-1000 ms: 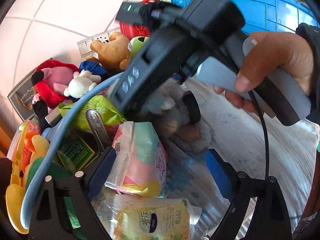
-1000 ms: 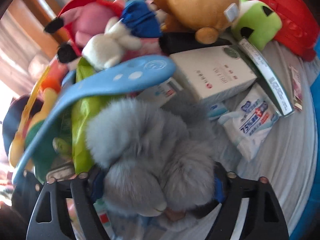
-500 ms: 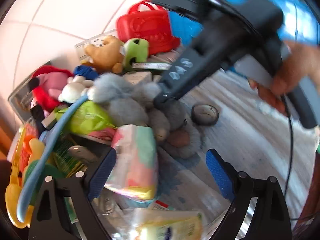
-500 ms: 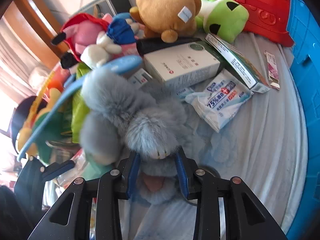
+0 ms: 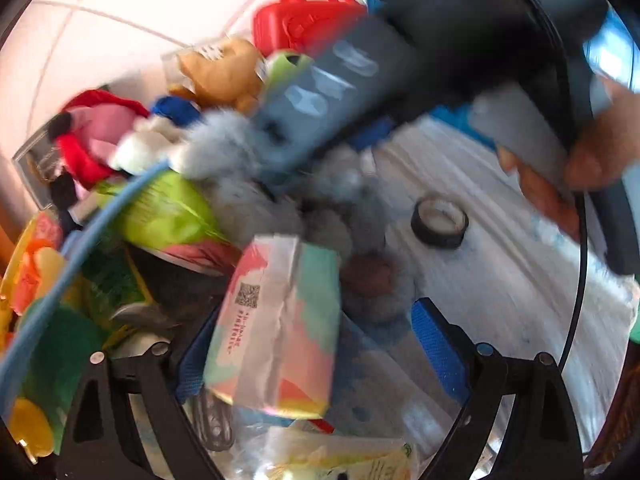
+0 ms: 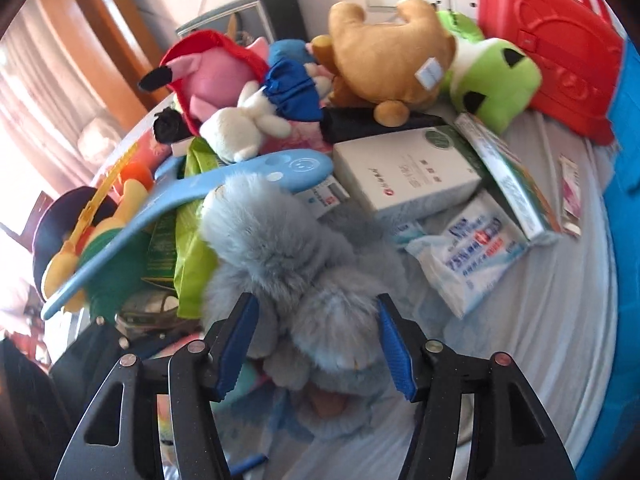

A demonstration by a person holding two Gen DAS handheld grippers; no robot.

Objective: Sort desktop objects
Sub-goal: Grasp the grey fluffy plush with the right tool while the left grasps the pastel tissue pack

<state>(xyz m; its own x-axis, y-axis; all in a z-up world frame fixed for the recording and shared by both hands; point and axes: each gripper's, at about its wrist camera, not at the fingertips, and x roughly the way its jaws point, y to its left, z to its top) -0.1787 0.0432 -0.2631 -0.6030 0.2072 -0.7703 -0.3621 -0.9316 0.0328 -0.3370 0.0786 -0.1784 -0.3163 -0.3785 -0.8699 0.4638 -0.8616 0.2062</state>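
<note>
Straddling the fluffy grey plush toy (image 6: 296, 264), the right gripper (image 6: 316, 344) stands half open; the left gripper (image 5: 316, 352) gapes wide around a pastel tissue pack (image 5: 280, 328), not pinching it.

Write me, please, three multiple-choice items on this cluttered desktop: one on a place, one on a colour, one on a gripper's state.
1. Where does the brown teddy bear lie?
A. Beside the green frog plush, near the wall sockets
B. Between the right gripper's fingers
C. On the wet wipes pack

2. What colour is the plastic handbag by the wall?
A. Yellow
B. Red
C. Black

3. How does the right gripper stand at the grey furry plush?
A. Shut tight on it
B. Open, a finger on either side of it
C. Far from it, over the white box

Answers: 1 A, the bear and the frog lie side by side under the sockets; 2 B, the bag shows bright red; 3 B, the blue pads stand apart with the plush between them.
</note>
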